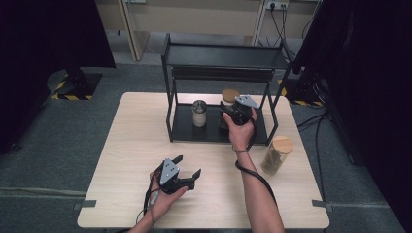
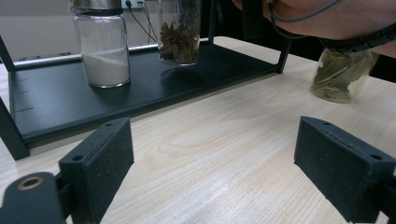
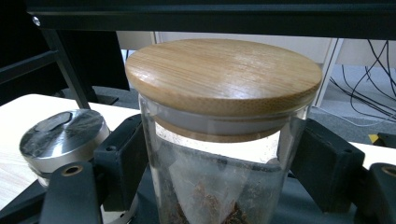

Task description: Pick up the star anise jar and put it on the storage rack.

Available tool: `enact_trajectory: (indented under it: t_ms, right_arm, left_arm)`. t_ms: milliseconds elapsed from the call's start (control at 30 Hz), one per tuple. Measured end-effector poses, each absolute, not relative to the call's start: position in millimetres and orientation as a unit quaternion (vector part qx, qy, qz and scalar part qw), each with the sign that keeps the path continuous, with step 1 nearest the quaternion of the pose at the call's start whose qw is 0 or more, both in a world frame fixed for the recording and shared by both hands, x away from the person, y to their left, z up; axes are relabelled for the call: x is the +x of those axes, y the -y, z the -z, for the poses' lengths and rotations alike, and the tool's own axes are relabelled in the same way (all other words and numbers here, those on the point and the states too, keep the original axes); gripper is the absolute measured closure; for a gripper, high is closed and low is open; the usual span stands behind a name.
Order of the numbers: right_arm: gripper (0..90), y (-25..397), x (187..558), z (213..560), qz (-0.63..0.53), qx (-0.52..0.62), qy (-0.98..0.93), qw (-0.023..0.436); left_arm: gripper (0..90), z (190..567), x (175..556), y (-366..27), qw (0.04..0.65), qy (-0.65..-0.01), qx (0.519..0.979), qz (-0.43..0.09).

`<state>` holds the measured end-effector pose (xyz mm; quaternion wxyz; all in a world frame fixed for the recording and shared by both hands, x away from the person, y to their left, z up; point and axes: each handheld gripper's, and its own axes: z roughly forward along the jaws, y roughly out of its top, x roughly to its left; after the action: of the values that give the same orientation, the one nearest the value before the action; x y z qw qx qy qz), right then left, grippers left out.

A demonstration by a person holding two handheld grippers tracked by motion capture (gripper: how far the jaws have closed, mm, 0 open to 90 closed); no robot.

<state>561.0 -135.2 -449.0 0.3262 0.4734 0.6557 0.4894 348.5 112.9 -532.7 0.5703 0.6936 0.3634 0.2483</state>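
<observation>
**Right gripper clamps the star-anise jar on the rack's lower shelf**

The right gripper reaches into the black rack and has its jaws closed against both sides of a glass jar with a bamboo lid. In the left gripper view that jar, filled with brown star-shaped spice, appears to hang just above the lower shelf, with a shadow under its base. Just beside it on the shelf stands a metal-lidded jar of white powder. The left gripper rests low over the wooden table near its front edge, jaws spread wide and holding nothing. A third jar with leaves stands on the table right of the rack.
</observation>
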Motion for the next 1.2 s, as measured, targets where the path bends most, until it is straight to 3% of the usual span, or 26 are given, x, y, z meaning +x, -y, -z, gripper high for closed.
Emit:
enact_trajectory:
  t_ms: [1200]
  right_arm:
    - [23.9, 129.2, 561.0, 457.7, -0.479, 0.46, -0.675, 0.323]
  left_arm:
    - [11.7, 532.9, 348.2, -112.6, 0.572, -0.363, 0.692, -0.25]
